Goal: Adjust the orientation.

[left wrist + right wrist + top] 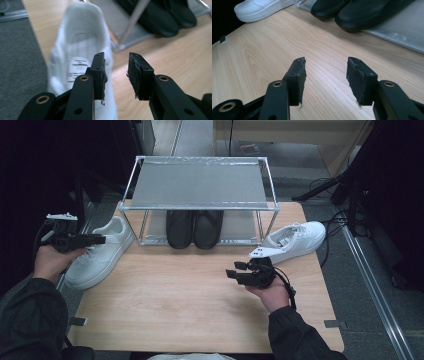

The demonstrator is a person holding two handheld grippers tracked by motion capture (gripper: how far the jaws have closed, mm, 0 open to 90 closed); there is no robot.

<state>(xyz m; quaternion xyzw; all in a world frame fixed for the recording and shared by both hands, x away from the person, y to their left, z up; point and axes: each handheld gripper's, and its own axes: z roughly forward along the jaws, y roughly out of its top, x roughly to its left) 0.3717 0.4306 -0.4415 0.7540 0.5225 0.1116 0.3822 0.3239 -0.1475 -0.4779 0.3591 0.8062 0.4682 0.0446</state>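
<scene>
A white sneaker (100,252) lies at the table's left edge, and in the left gripper view the white sneaker (80,50) shows its open heel collar. My left gripper (100,239) hovers over its heel, jaws open (116,72), the shoe's side wall just below the left jaw and nothing pinched. A second white sneaker (295,240) lies at the right of the rack. My right gripper (235,270) is held over bare wood in front of it, open (325,80) and empty.
A metal two-tier rack (200,182) stands at the back of the wooden table (175,310). A pair of black shoes (194,227) sits on its lower shelf, toes forward. Grey floor and cables (330,227) lie to the right.
</scene>
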